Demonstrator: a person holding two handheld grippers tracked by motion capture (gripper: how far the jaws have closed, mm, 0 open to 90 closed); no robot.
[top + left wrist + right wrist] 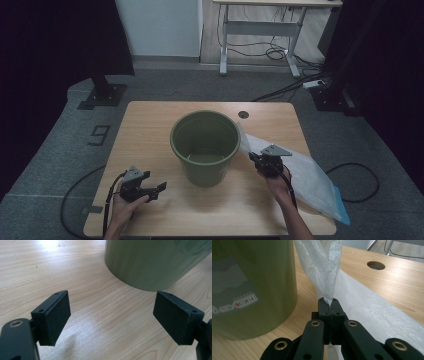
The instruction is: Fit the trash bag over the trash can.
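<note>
My right gripper (329,305) pinches the thin white bag (372,312) tight between its jaws, just beside the green bucket (205,146) in the middle of the table (150,120). The bag lies toward the table's right edge, maybe a little over it. My left gripper (111,317) is wide open and holds nothing near the front left corner.

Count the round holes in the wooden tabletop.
1. The round hole sits near the far edge of the tabletop, just beyond the green bucket. The bucket and the white plastic bag could hide others.
</note>
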